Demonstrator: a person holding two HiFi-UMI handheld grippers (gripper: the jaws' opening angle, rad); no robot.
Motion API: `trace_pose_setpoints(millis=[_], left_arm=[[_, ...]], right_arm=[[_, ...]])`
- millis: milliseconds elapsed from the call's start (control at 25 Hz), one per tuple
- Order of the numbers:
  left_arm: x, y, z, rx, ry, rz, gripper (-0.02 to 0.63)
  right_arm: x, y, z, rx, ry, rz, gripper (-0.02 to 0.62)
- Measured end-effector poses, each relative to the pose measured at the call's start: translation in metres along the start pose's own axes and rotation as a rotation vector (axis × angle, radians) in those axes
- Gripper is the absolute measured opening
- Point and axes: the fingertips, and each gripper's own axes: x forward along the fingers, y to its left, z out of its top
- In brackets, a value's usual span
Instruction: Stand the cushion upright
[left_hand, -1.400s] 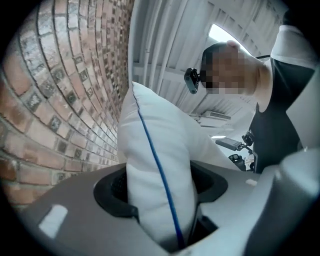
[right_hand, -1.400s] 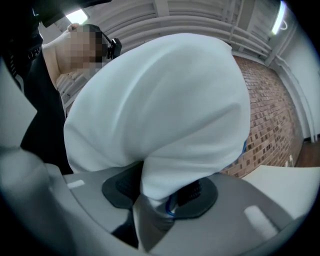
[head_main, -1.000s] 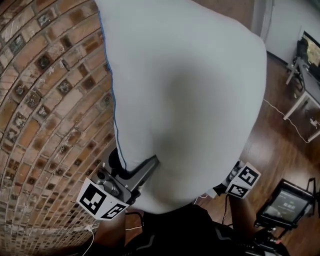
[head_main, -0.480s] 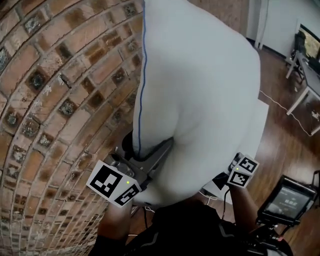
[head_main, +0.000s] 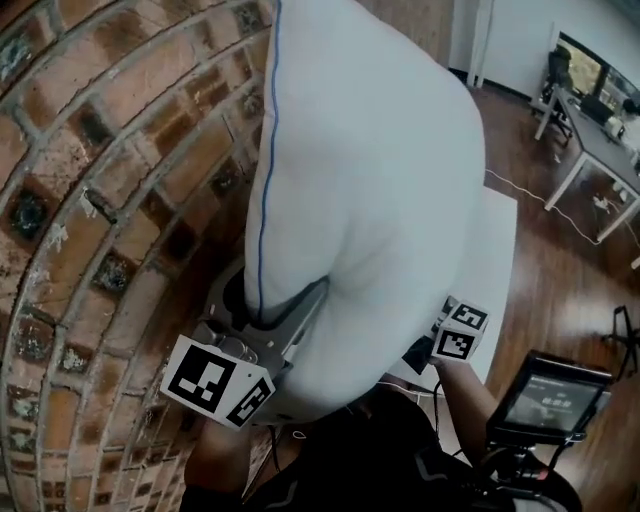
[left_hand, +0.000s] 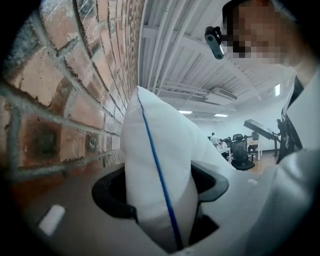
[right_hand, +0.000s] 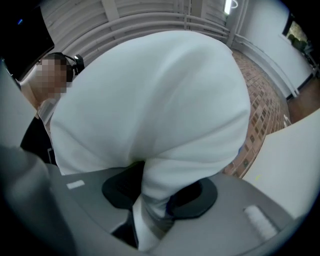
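Both the left gripper (head_main: 288, 318) and right gripper (head_main: 424, 350) clamp the white cushion's (head_main: 380, 180) near edge; its long axis rises away from them, brick wall (head_main: 110, 200) just left

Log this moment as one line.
left gripper: shut on cushion | right gripper: shut on cushion | cushion: white, blue piping, held by both, beside brick wall

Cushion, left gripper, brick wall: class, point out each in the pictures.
cushion (head_main: 390, 180), head view, middle of its white face.
left gripper (left_hand: 161, 192), left gripper view, midway between jaws shut on the piped edge.
brick wall (head_main: 150, 110), head view, a bare brick.
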Motion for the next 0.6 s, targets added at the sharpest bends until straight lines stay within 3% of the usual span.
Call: trace_pose_setpoints(millis=[200, 440, 600], left_arm=[[0.040, 0.011, -0.029, 0.038, 0.154, 0.045, 0.311], [0.104, 0.034, -0.086, 0.025, 0.380, 0.058, 0.323], [0.138, 0.042, -0.136, 0.005, 0.501, 0.051, 0.331]], right_arm=[[0.014, -0.039, -0.023, 0.160, -0.002, 0.018, 0.170], [0.024, -0.095, -0.064, 0.381, 0.032, 0.058, 0.170], [0.021, -0.129, -0.101, 0.492, 0.076, 0.038, 0.170]])
